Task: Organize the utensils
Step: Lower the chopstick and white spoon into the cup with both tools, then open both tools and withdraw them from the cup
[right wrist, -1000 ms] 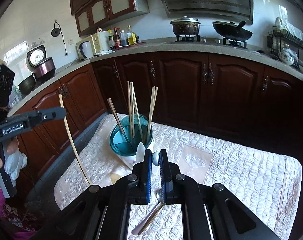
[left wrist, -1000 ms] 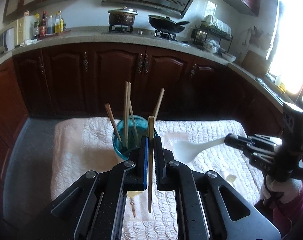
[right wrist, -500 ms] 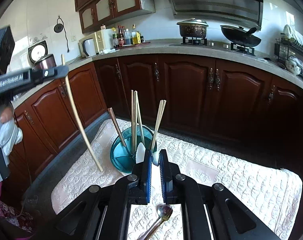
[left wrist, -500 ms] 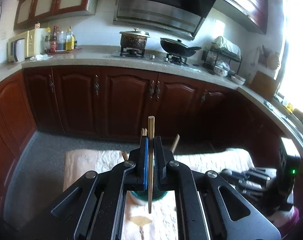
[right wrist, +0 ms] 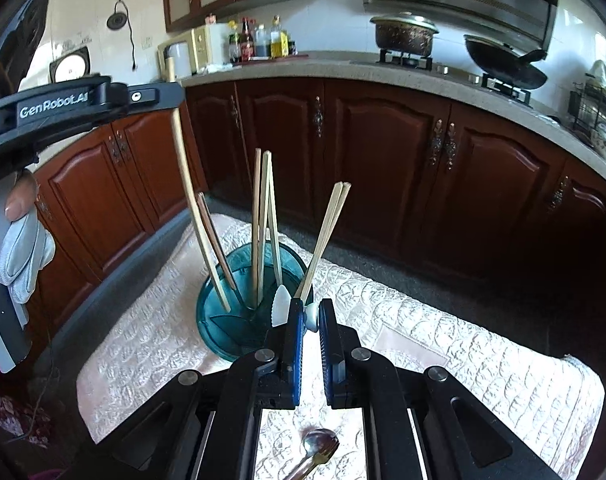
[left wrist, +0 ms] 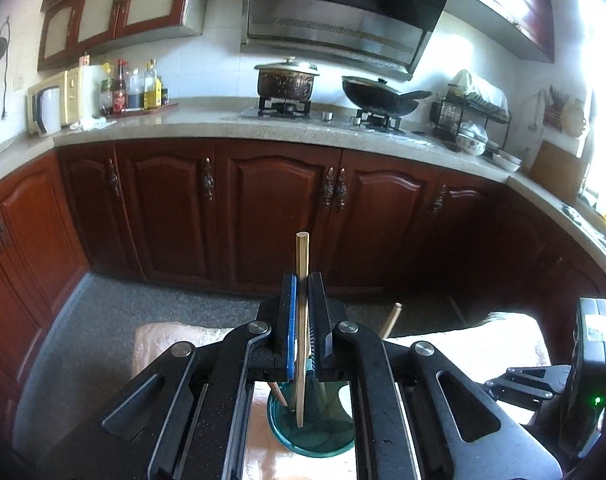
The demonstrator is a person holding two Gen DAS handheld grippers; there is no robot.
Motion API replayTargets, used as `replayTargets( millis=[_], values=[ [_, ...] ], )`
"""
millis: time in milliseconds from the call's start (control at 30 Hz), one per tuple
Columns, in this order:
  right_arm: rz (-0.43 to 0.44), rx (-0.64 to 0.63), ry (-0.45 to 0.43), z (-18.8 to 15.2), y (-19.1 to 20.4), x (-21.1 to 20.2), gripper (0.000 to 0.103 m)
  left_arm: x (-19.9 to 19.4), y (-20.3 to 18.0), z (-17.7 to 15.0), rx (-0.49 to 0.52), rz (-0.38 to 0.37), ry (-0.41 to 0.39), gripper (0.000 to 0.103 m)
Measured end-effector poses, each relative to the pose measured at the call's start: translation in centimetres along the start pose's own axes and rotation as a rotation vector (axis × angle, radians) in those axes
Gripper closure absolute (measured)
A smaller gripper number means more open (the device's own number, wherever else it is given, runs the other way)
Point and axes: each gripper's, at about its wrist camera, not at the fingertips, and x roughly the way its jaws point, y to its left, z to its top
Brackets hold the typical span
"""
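Observation:
My left gripper (left wrist: 301,280) is shut on a pale wooden chopstick (left wrist: 302,252) that stands nearly upright. Its lower tip reaches into the mouth of the teal cup (left wrist: 315,440). In the right wrist view the left gripper (right wrist: 175,92) is high on the left, and that chopstick (right wrist: 187,184) slants down into the teal cup (right wrist: 223,332). Several other chopsticks (right wrist: 263,216) lean in the cup. My right gripper (right wrist: 310,308) is just this side of the cup, shut on a white spoon (right wrist: 281,306).
A metal spoon (right wrist: 319,446) lies on the quilted cloth (right wrist: 443,344) under my right gripper. A gloved hand (right wrist: 23,256) holds the left gripper's handle. Dark wooden cabinets (left wrist: 279,208) and a countertop (left wrist: 207,120) with a pot and a wok stand behind.
The left gripper has carried its chopstick across to the cup, and the tip now sits inside the mouth. The right gripper with the white spoon has come closer to the cup.

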Motion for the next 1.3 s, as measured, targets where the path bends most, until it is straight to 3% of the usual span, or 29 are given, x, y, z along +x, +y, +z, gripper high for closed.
replayTargets(
  millis=[500,1033,1133,1233,1300],
  values=[
    [0.055,-0.02,0.126,-0.1,0.2,5.9,0.096,5.6,0.2,-3.3,0.005,0.03,0.106,0.099],
    [0.11,0.058,0.145,-0.6,-0.2,7.7,0.096,6.7,-0.1,-5.2,0.008,0.042,0.15,0.099],
    [0.115,0.081,0.146,-0.8,-0.5,7.7,0.092,6.6,0.1,-5.2,-0.001,0.039,0.152,0.099],
    [0.127,0.099,0.136,-1.0,-0.7,7.4,0.08,6.5,0.1,-5.3,-0.001,0.038,0.155,0.099],
    [0.132,0.112,0.13,-1.1,-0.8,7.0,0.078,6.5,0.2,-5.4,-0.004,0.04,0.159,0.099]
  ],
)
